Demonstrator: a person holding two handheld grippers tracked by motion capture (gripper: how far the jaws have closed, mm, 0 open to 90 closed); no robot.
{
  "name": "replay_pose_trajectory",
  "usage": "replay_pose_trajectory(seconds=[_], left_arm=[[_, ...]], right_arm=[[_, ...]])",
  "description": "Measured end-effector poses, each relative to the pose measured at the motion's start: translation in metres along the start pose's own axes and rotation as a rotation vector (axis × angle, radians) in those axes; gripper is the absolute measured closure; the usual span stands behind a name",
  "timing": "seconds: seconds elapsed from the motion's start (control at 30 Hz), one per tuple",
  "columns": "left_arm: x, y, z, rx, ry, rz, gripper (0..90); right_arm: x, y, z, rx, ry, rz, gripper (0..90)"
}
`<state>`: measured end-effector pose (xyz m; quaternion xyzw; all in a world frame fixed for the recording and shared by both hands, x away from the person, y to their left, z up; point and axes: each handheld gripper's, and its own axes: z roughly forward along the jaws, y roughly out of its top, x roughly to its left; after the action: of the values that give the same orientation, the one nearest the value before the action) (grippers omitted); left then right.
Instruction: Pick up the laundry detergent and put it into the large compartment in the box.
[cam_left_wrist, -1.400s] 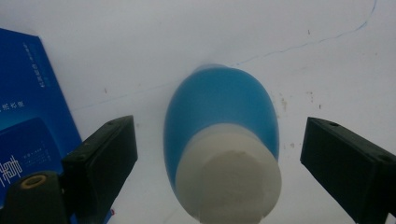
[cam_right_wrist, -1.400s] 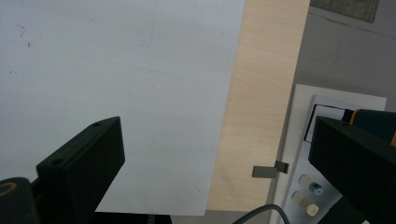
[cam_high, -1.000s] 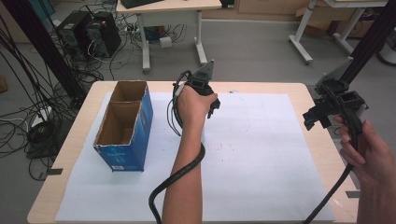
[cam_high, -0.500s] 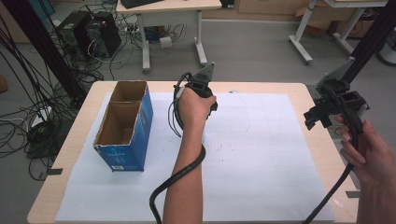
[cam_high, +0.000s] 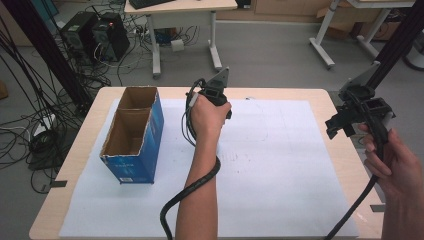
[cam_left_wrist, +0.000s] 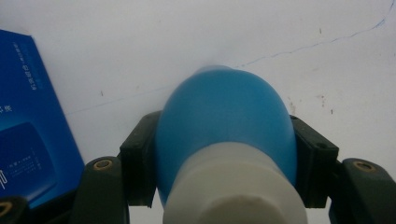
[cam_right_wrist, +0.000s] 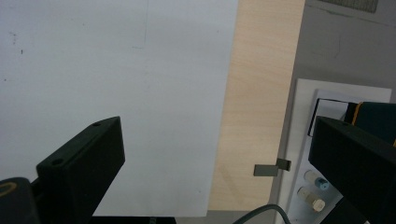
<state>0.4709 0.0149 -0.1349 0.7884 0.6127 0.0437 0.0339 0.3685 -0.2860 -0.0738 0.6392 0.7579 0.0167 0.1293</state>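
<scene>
The left gripper (cam_left_wrist: 224, 186) has its jaws clenched on a blue-and-white bulb (cam_left_wrist: 226, 140), held above the white sheet (cam_high: 280, 165) beside the blue box (cam_high: 132, 135). The smooth rounded bulb could squirt free. The right gripper (cam_right_wrist: 215, 186) hangs released at the desk (cam_right_wrist: 261, 93) edge — empty.

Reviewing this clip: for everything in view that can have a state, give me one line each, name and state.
blue and white object: clamped between the left gripper's jaws, above the white sheet.
left gripper: shut on the blue and white object.
right gripper: open, nothing between its jaws, over the table's right edge.
blue cardboard box: upright on the table, top open, both compartments look empty.
</scene>
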Motion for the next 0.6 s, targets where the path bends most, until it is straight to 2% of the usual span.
replay_pose_trajectory(seconds=[0.2,0.37,0.6], left_arm=[[-0.002,-0.003,0.0,-0.015,0.005,0.0,37.9],[-0.002,-0.004,-0.001,-0.009,0.004,-0.009,38.0],[-0.003,-0.015,-0.011,-0.047,0.03,-0.03,38.1]], right_arm=[[0.0,-0.001,-0.001,-0.001,-0.001,0.003,3.2],[-0.001,-0.001,-0.001,0.001,0.001,0.005,3.2],[0.0,-0.003,-0.001,0.003,-0.009,0.022,3.2]])
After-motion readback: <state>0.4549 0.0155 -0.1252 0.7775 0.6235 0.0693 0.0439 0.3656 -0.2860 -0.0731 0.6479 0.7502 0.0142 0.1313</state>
